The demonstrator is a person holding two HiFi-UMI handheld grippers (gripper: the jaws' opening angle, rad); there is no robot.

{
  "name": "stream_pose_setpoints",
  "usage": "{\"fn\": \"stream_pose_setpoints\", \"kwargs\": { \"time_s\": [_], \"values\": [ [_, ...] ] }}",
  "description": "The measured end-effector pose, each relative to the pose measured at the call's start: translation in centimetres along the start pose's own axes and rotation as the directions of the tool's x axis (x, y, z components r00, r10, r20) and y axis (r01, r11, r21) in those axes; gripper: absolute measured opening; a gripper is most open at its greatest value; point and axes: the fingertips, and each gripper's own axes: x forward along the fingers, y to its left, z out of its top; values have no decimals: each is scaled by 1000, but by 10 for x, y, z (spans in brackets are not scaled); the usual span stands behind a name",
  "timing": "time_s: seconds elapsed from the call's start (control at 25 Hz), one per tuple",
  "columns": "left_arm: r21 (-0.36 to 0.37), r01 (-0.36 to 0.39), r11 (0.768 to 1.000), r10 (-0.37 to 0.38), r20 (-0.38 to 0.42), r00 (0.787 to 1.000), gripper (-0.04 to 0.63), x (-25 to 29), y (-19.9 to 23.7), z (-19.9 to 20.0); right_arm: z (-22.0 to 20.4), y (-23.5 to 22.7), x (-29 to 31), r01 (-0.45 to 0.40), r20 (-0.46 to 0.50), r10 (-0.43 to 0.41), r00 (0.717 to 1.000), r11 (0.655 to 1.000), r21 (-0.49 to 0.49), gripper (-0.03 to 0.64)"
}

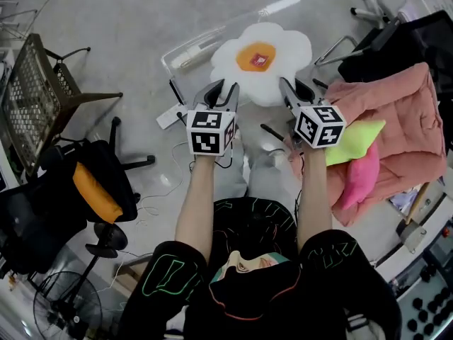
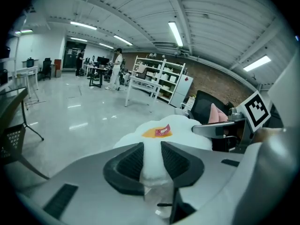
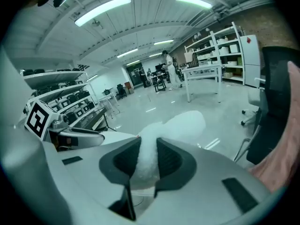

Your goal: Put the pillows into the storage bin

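Note:
A white fried-egg pillow (image 1: 272, 66) with an orange yolk hangs in front of me, held by its near edge. My left gripper (image 1: 221, 93) is shut on its left part, and the white plush (image 2: 161, 128) is pinched between the black pads (image 2: 126, 163). My right gripper (image 1: 296, 91) is shut on the right part, with plush (image 3: 176, 125) squeezed between its pads (image 3: 168, 161). A clear storage bin (image 1: 185, 47) stands on the floor beyond and partly under the pillow. On the right, a yellow-green pillow (image 1: 356, 139) and a pink pillow (image 1: 359, 180) lie on a pink quilt (image 1: 403, 122).
At the left stand a black office chair with an orange cushion (image 1: 95, 191), a wire-mesh chair (image 1: 30, 98) and a floor fan (image 1: 67, 307). Chair legs (image 1: 375, 9) and a black chair (image 1: 396, 44) are at the upper right. Cables trail on the grey floor (image 1: 120, 34).

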Motion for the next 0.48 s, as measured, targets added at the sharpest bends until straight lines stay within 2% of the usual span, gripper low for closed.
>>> {"fn": "stream_pose_setpoints", "kwargs": {
  "time_s": [0.08,0.12,0.2,0.24,0.36,0.48],
  "values": [
    [-7,-47,999,47,-8,999,114,9,26,-6,-6,2,31,-31,-10,31,999,999,17,105],
    [-5,-84,996,84,-10,996,131,12,40,-8,-8,3,44,-38,-18,39,999,999,28,137],
    [-5,-163,987,163,-16,986,181,10,66,-10,-7,2,59,-15,-47,16,999,1000,21,222],
    [-18,-186,982,186,-20,982,183,6,75,-10,-6,1,59,10,-58,-10,998,1000,6,222],
    [-60,-149,987,148,-33,988,175,-3,76,-14,-13,-1,36,69,-66,-68,995,997,17,221],
    [-53,-82,995,78,-64,995,173,5,50,-25,-30,-15,7,96,-58,-91,994,992,87,219]
  ]
}}
